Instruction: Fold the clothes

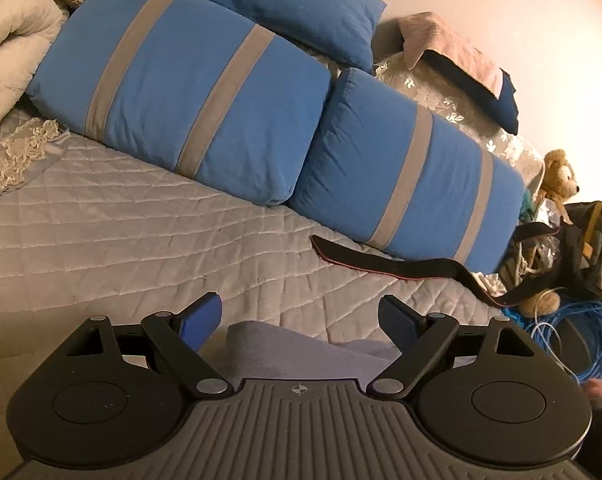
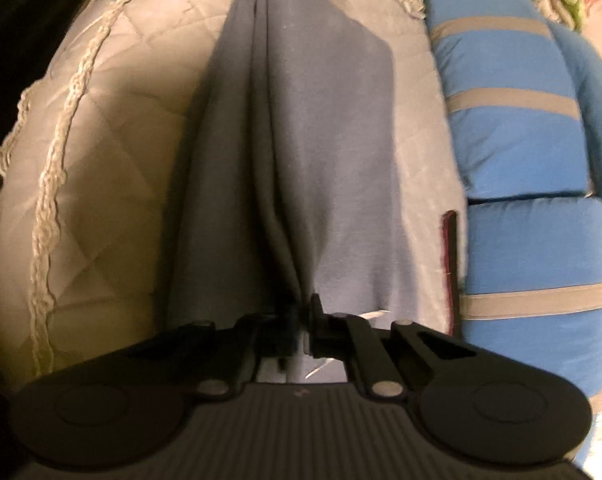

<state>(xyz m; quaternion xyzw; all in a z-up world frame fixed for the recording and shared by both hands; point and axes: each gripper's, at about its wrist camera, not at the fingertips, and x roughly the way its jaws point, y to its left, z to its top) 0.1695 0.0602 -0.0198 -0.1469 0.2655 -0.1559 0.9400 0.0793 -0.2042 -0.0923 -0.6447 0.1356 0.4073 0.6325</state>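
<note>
A grey garment (image 2: 321,120) lies stretched lengthwise over the quilted bedspread (image 2: 113,120), with a raised fold running down its middle. My right gripper (image 2: 303,312) is shut on the near end of this cloth, its jaws pinching the gathered fold. In the left wrist view a corner of the same grey garment (image 1: 277,348) shows low between my fingers. My left gripper (image 1: 299,320) stands open just above that corner, its blue pads (image 1: 399,324) apart and not touching the cloth.
Blue pillows with grey stripes (image 1: 189,104) line the far side of the bed. A black strap (image 1: 401,268) lies on the quilt near them. A teddy bear (image 1: 557,176), a dark bag (image 1: 589,248) and coiled blue cable (image 1: 581,340) sit at the right. Rumpled bedding (image 1: 13,52) is piled at the left.
</note>
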